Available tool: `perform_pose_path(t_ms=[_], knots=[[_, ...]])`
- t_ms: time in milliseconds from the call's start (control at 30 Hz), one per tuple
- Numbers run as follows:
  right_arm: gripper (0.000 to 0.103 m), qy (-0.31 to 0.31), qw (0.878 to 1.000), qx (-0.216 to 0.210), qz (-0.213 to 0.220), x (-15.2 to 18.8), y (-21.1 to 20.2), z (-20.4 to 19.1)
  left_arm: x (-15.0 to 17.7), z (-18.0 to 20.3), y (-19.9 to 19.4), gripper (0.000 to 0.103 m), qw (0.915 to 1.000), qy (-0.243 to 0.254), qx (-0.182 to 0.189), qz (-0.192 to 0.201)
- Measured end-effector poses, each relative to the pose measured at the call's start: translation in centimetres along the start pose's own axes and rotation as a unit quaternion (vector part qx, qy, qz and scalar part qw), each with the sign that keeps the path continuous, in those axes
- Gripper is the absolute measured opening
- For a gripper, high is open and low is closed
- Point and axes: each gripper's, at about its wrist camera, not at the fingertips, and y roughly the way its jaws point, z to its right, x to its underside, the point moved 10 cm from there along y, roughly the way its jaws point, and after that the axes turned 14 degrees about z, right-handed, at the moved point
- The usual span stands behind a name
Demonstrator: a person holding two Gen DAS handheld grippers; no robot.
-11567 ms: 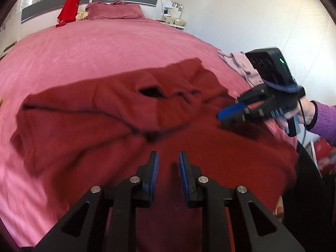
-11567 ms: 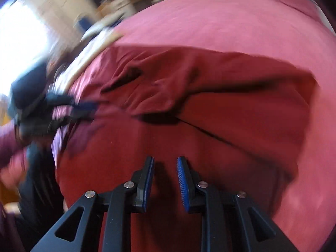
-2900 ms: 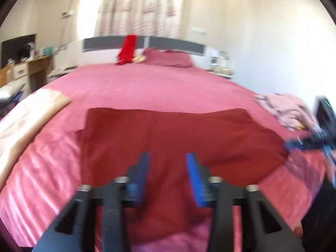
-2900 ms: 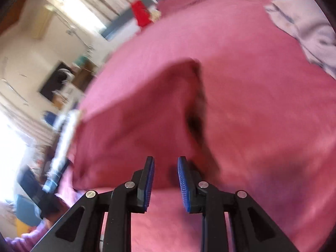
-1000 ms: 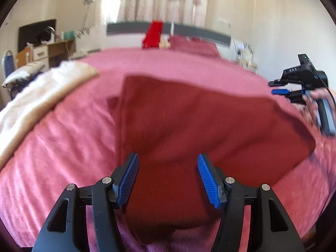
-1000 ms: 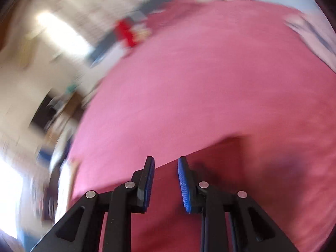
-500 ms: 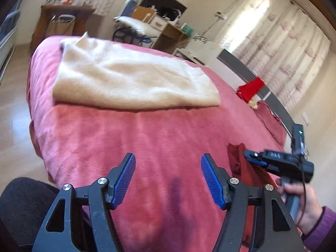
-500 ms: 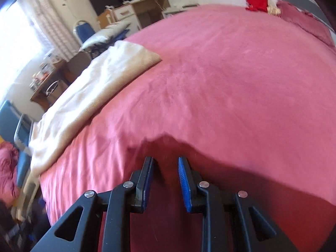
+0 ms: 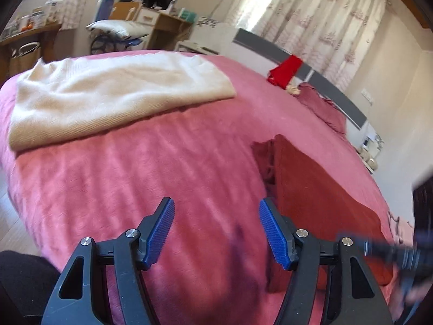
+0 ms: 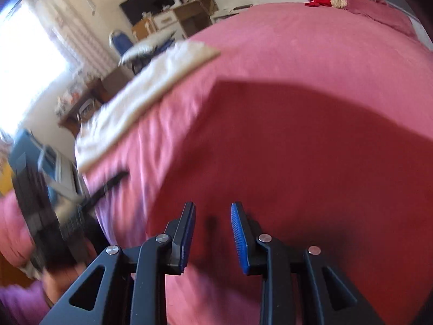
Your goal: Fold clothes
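A dark red garment (image 9: 319,197) lies folded into a flat rectangle on the pink bedspread (image 9: 162,168). In the left wrist view it sits just right of my left gripper (image 9: 216,233), which hovers wide open over bare bedspread with nothing between its fingers. In the right wrist view the same dark red garment (image 10: 311,149) fills the middle and right. My right gripper (image 10: 213,233) hangs low over its near edge, fingers close together, and I see no cloth pinched between them. The right gripper's blurred body (image 9: 389,252) shows at the lower right of the left wrist view.
A folded cream sweater (image 9: 108,94) lies on the bed's far left corner. A bright red cloth (image 9: 285,73) and a pink pillow (image 9: 322,105) sit by the headboard. A desk and a chair (image 9: 113,29) stand beyond the bed. A purple sleeve (image 10: 19,300) shows at lower left.
The garment, spread out with its sleeves showing at first, now lies folded. In the last half second both views swung so that more of it shows. The left gripper stays wide open.
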Motion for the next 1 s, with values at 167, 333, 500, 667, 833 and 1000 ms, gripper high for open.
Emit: perform_pose_path(t_ms=[167, 333, 500, 667, 833, 1000], knots=[[0.027, 0.014, 0.994, -0.099, -0.047, 3.4, -0.5, -4.5, -0.2, -3.4, -0.9, 0.067, 0.9955, -0.092, -0.022, 0.009], [0.029, 0.007, 0.997, -0.061, -0.053, 3.5, 3.6, -4.9, -0.8, -5.0, -1.9, 0.067, 0.9903, -0.134, -0.029, 0.025], [0.038, -0.057, 0.997, -0.043, -0.005, 1.0, 6.5, -8.8, -3.1, -5.7, -3.1, 0.067, 0.9893, -0.107, -0.06, 0.08], [0.043, -0.016, 0.992, -0.12, -0.04, 3.0, 4.3, -10.2, -4.1, -7.7, -3.9, 0.068, 0.9815, -0.117, -0.101, 0.113], [0.043, -0.064, 0.993, -0.096, 0.002, 3.3, 0.4, -8.8, -3.9, -7.3, -3.0, 0.068, 0.9852, -0.109, -0.092, 0.095], [0.044, 0.018, 0.997, -0.02, 0.077, -2.4, 1.9, -3.3, -3.6, -6.4, -2.9, 0.068, 0.9888, -0.094, -0.077, 0.086]])
